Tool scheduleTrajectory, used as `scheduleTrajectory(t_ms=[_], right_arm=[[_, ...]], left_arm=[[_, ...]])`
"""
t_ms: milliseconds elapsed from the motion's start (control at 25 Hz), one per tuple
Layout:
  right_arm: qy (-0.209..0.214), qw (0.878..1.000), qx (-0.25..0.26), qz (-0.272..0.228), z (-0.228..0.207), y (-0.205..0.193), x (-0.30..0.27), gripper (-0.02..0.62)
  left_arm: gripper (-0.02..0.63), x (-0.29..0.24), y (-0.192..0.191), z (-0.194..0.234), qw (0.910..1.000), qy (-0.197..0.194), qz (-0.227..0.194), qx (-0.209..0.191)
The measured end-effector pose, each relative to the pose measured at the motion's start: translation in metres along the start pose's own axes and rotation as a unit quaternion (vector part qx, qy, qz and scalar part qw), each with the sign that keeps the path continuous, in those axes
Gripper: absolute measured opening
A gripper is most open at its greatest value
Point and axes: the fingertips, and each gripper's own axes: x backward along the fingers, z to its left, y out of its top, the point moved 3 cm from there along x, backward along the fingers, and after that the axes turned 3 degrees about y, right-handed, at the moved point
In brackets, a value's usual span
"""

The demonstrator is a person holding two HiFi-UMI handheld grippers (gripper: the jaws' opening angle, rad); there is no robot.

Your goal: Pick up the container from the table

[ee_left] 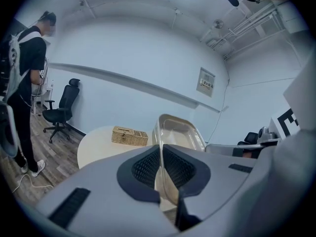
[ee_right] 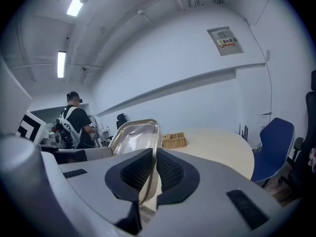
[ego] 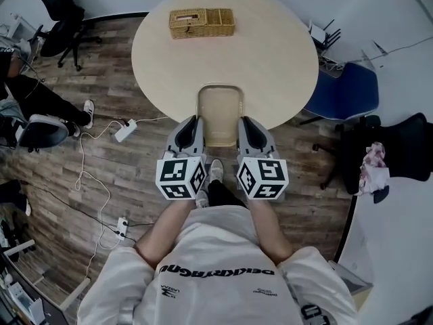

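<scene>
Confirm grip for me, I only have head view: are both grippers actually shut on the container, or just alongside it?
Observer: The left gripper is shut on the container. Its view shows the left rim pinched between the pads.
Operator: Right one?
Observer: The right gripper is shut on the opposite rim in the same way.
Operator: Is it off the table?
Observer: Looks raised. In the left gripper view its far end shows higher than the basket and the far edge of the table. I can't see a gap under it, though.
</scene>
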Motion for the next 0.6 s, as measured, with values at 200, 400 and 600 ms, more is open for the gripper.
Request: scheduleTrajectory(t_ms=[200, 400, 600], right_arm=[[0.006, 1.0, 0.013, -0.018, 0.014, 0.015, 0.021, 0.055], [0.008, 0.999, 0.026, -0.038, 0.026, 0.028, 0.041, 0.055], [0.008, 0.998, 0.032, -0.054, 0.027, 0.037, 0.059, 0.055]], left_arm=[[0.037, 0.024, 0.017, -0.009, 0.9997, -0.005, -0.023, -0.009], [0.037, 0.045, 0.031, -0.017, 0.9989, -0.01, -0.043, -0.016], [0.037, 0.059, 0.043, -0.032, 0.9975, -0.019, -0.06, -0.032]])
